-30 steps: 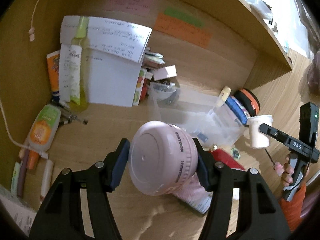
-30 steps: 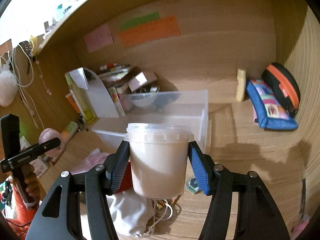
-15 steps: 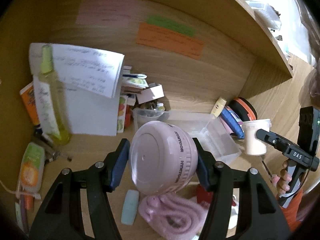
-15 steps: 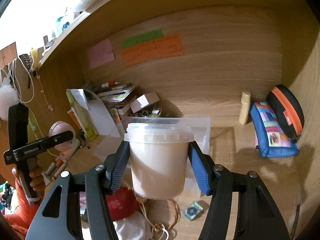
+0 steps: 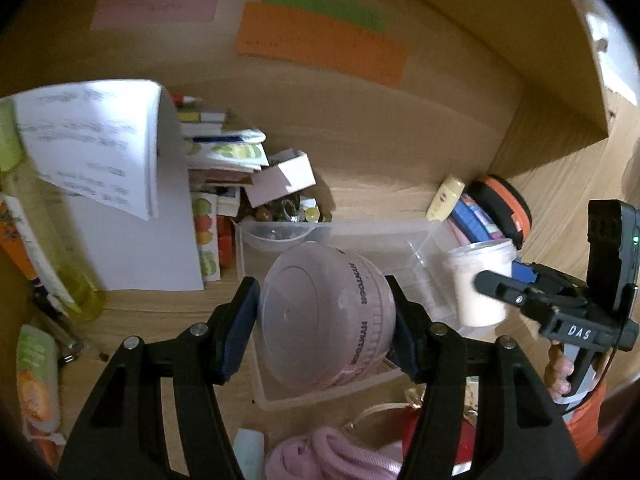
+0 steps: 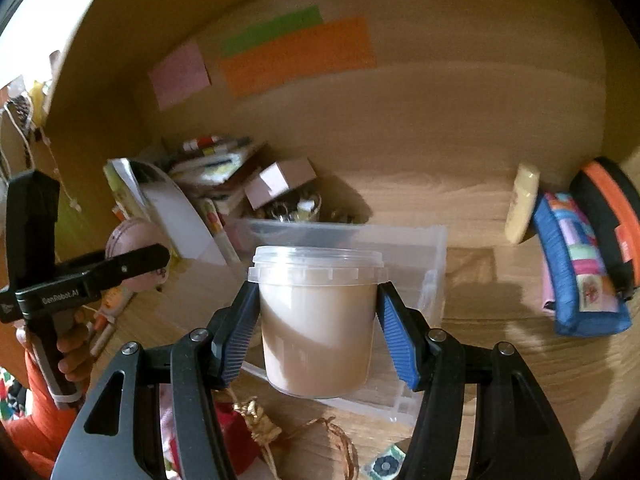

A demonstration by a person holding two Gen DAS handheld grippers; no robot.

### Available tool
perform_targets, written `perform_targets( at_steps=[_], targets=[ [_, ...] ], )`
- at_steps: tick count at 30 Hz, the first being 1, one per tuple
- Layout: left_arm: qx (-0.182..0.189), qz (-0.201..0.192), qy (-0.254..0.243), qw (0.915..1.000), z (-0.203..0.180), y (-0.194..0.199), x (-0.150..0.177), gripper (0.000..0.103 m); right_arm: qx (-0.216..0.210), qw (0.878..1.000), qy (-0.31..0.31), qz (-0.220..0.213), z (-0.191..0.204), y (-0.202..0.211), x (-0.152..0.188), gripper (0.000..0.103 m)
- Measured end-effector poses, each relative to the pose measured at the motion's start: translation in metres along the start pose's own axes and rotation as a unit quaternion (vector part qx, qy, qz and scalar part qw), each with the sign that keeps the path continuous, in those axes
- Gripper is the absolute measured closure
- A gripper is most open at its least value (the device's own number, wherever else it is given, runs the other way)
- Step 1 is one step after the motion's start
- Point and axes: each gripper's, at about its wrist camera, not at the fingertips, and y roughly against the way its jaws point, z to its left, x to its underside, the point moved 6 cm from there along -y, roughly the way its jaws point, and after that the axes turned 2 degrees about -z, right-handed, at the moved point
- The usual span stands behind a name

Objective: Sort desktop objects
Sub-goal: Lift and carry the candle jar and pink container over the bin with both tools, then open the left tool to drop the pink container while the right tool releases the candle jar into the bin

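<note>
Holding a thing in each gripper, the person is in the middle of the sorting job, and I think not much is put away yet. On the far left of the left wrist view a squeeze tube (image 5: 38,380) lies flat on the wooden desk (image 5: 160,308), and a tall yellow bottle (image 5: 48,240) stands by a white folded paper (image 5: 100,148). Next comes a messy stack of books (image 5: 224,152) and a small white box (image 5: 282,178). In the middle, the left gripper (image 5: 324,320) has its jaws pressed on both sides of a round pink case (image 5: 324,320). It looks smooth and hard, and it is tipped on its side. It hangs above a clear plastic bin (image 5: 340,236) that looks almost bare inside, so both things may go in there next. A soft pink rope (image 5: 332,456) lies in front of the bin. On the right, the right gripper (image 6: 316,320) squeezes a see-through plastic tub (image 6: 316,320) with a lid, held straight up, with something creamy and tan inside. It too is up over the bin. Farther right, a blue pouch (image 6: 576,272) and an orange and black case (image 6: 612,220) lean by the wall. Lots of things are left to sort.
</note>
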Motion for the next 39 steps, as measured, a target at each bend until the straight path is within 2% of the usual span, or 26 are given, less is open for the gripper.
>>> perform_targets(
  at_steps=[7, 14, 29, 32, 35, 39],
  targets=[
    [-0.004, 0.038, -0.012, 0.9992, -0.004, -0.038, 0.008, 0.043, 0.003, 0.999, 0.001, 0.037, -0.004, -0.035, 0.013, 0.047],
    [-0.012, 0.074, -0.021, 0.9970, -0.007, -0.066, 0.019, 0.043, 0.040, 0.997, 0.032, 0.055, -0.003, -0.053, 0.023, 0.047],
    [-0.033, 0.101, -0.068, 0.9921, -0.020, -0.080, 0.026, 0.043, 0.087, 0.991, 0.080, 0.068, 0.000, -0.063, 0.031, 0.046],
    [-0.036, 0.104, -0.069, 0.9915, -0.020, -0.081, 0.025, 0.043, 0.067, 0.993, 0.070, 0.063, 0.001, -0.059, 0.030, 0.046],
    [-0.043, 0.105, -0.074, 0.9907, -0.020, -0.082, 0.026, 0.043, 0.065, 0.994, 0.068, 0.061, 0.001, -0.057, 0.031, 0.046],
    [-0.033, 0.101, -0.060, 0.9925, -0.018, -0.080, 0.024, 0.043, 0.054, 0.995, 0.067, 0.054, 0.004, -0.055, 0.030, 0.046]
  ],
)
